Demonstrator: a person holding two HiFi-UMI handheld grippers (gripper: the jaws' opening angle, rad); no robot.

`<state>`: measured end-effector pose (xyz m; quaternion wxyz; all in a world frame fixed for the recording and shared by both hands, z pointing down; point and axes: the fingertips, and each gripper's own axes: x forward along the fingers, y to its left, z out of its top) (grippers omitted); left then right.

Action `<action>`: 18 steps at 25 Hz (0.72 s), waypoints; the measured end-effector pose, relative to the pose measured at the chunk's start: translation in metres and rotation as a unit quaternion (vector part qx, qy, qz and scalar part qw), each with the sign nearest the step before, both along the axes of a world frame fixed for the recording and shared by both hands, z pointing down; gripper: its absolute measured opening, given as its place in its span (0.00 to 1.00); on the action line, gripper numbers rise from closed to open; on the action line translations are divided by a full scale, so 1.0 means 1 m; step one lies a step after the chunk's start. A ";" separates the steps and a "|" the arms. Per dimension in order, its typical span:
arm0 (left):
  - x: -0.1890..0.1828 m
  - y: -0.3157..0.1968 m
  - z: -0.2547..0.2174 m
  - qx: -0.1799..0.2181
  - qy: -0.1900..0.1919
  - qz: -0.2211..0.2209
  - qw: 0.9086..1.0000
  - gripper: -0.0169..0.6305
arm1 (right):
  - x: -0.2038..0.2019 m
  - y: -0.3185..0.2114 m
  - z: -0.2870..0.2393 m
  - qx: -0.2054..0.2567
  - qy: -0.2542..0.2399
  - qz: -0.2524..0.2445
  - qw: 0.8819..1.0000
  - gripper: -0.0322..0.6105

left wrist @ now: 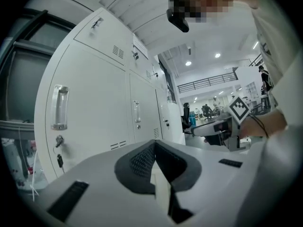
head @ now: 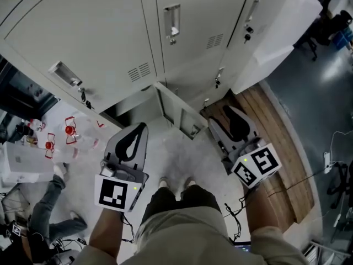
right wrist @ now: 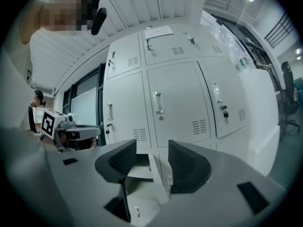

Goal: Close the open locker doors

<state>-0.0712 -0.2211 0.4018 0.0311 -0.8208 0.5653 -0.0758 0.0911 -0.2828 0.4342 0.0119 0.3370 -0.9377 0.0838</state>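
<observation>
- Grey steel lockers (head: 99, 32) fill the head view. Along the bank's bottom edge, one low locker door (head: 177, 114) stands out toward the person's feet (head: 175, 184), with its dark compartment (head: 129, 106) on its left. The left gripper (head: 131, 142) hangs left of the door and the right gripper (head: 237, 123) just right of it, and neither touches it. The step in hand looks like the approach to this door. It would likely go best if the right gripper lays the flat of a finger on the door's outer face near the free edge, far from the hinge, and pushes steadily until the door seats flush. Pinching the thin edge risks trapping a finger against the frame
- Left gripper view: the left gripper (left wrist: 154, 144) has its dark pads (left wrist: 137, 162) meeting at the tips and grips nothing that can be seen. Shut doors with handles (left wrist: 59, 107) stand beyond it
- Right gripper view: the right gripper (right wrist: 151, 146) holds its fingers (right wrist: 187, 167) well apart. The locker door (right wrist: 158, 181) shows edge-on in the gap, seemingly beyond the pads and untouched
</observation>
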 end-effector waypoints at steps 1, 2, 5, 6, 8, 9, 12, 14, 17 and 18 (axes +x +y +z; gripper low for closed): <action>0.001 -0.001 0.011 -0.002 0.004 0.000 1.000 0.04 | -0.001 -0.001 0.012 -0.005 0.000 -0.002 1.000 0.39; 0.001 -0.003 0.021 -0.003 0.006 -0.001 1.000 0.04 | -0.002 -0.002 0.025 -0.009 0.001 -0.004 1.000 0.39; 0.000 -0.009 0.052 -0.008 0.005 -0.004 1.000 0.04 | -0.007 -0.006 0.063 -0.020 0.009 -0.008 1.000 0.40; 0.001 -0.010 0.063 -0.013 0.009 -0.002 1.000 0.04 | -0.009 -0.007 0.075 -0.024 0.012 -0.009 1.000 0.40; 0.004 -0.012 0.086 -0.024 0.018 0.004 1.000 0.04 | -0.011 -0.011 0.097 -0.031 0.016 -0.010 0.999 0.40; 0.005 -0.014 0.096 -0.029 0.020 0.007 0.999 0.04 | -0.011 -0.013 0.106 -0.033 0.017 -0.011 0.999 0.40; 0.004 -0.018 0.125 -0.042 0.020 0.012 0.999 0.04 | -0.013 -0.017 0.131 -0.036 0.019 -0.014 0.999 0.40; 0.002 -0.021 0.141 -0.048 0.021 0.012 0.999 0.04 | -0.015 -0.019 0.146 -0.037 0.026 -0.017 0.999 0.40; -0.003 -0.025 0.161 -0.054 0.022 0.009 0.998 0.04 | -0.015 -0.024 0.167 -0.038 0.041 -0.013 0.998 0.34; -0.004 -0.026 0.165 -0.053 0.021 0.008 0.998 0.04 | -0.015 -0.026 0.172 -0.038 0.043 -0.010 0.998 0.33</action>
